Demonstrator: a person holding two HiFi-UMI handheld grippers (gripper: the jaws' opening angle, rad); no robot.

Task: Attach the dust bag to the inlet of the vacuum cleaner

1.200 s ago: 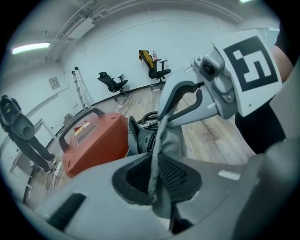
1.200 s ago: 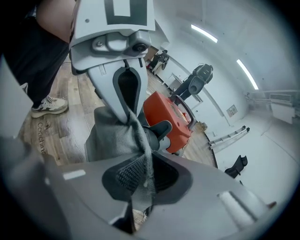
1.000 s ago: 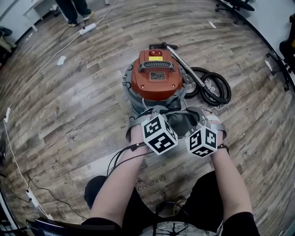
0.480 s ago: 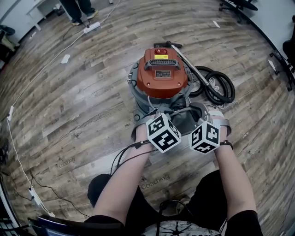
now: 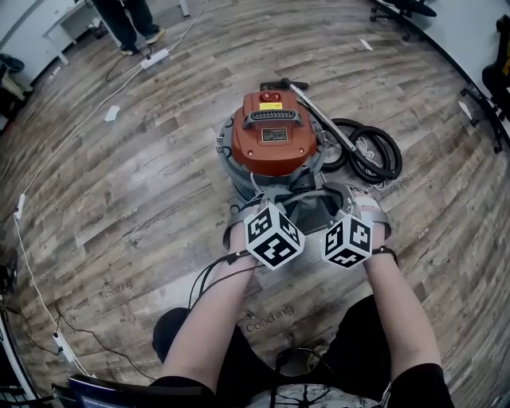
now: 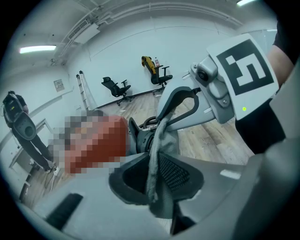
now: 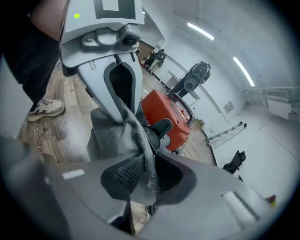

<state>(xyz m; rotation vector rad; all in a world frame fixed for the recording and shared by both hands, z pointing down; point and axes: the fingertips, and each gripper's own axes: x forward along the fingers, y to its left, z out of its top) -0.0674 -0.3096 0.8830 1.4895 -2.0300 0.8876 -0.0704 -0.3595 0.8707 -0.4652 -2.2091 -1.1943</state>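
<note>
Nearest, the left hand-held gripper (image 6: 152, 176) is clamping one side of the grey dust bag (image 5: 311, 209) & the right hand-held gripper (image 7: 145, 174) is clamping the other. Both sets of jaws have just been opening a touch, w/ cloth lying between the pads in each gripper view. The bag's mouth is being held stretched btwn them, low over the wooden floor (image 5: 143, 183), just in front of the vacuum cleaner (image 5: 271, 143).

Judging by this, the person is doing the line-up step, w/ the mouth not yet sitting on the black inlet (image 7: 157, 133). The next move is prob. calling for both hands pushing fwd together, keeping the mouth wide & centred on the port, w/out the loosening grip dropping the cloth.

The head view is giving the layout: the hose (image 5: 370, 151) coiling by the cleaner at that view's right, & a standing person (image 5: 123, 20) far off. It isn't showing the inlet or the pads. The gripper views are showing both, plus office chairs (image 6: 117, 86) at the far wall.
</note>
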